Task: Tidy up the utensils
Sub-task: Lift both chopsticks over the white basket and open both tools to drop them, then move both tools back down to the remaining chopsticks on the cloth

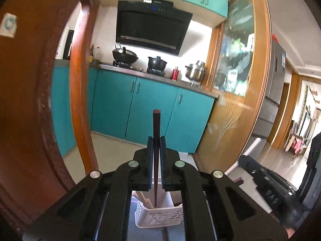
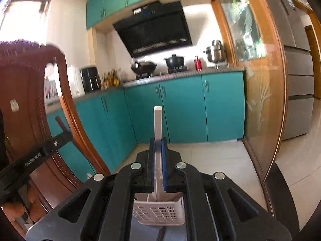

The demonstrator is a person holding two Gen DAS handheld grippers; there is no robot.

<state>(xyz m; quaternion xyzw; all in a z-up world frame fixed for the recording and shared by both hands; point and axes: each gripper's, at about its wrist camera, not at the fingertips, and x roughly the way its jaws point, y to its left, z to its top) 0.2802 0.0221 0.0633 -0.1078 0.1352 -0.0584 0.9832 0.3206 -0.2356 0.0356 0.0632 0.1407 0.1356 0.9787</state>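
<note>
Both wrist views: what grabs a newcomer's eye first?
Dead centre in each view, a stick clamped upright: a dark brown chopstick in the left tongs, a white chopstick in the right tongs. Just below them sits a white perforated basket holding more utensils. Behind, teal cabinets and a big black range hood fill the kitchen wall.
</note>
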